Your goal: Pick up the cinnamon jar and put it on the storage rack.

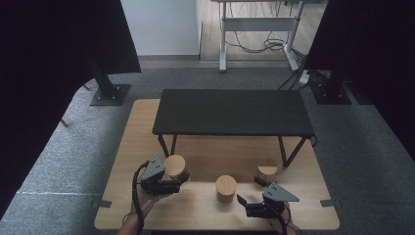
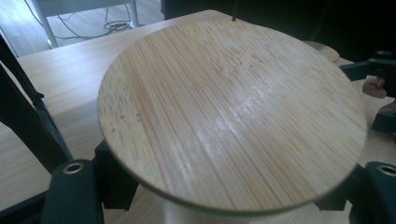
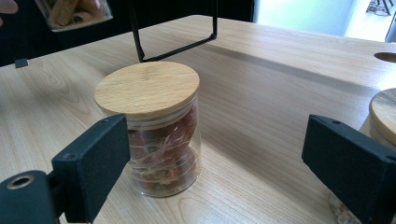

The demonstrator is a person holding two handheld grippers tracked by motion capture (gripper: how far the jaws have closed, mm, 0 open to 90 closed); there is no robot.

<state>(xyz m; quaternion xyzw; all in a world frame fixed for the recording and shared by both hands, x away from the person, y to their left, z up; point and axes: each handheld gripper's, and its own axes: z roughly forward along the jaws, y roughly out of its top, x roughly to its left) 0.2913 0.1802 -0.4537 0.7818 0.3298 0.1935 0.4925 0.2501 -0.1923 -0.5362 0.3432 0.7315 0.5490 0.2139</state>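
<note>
At table's near-left, left gripper [image 1: 182, 180] looks clamped on a raised jar [image 1: 174, 166], right gripper [image 1: 248, 190] w/ jaws apart near mid jar [image 1: 226, 188]; next prob. needs closing in on it.

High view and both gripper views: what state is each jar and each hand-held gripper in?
Left jar: lidded, held by left hand-held gripper.
Middle jar: lidded, upright, standing free.
Right jar: lidded, upright, untouched.
Left hand-held gripper: shut on left jar.
Right hand-held gripper: open, holding nothing.
</note>
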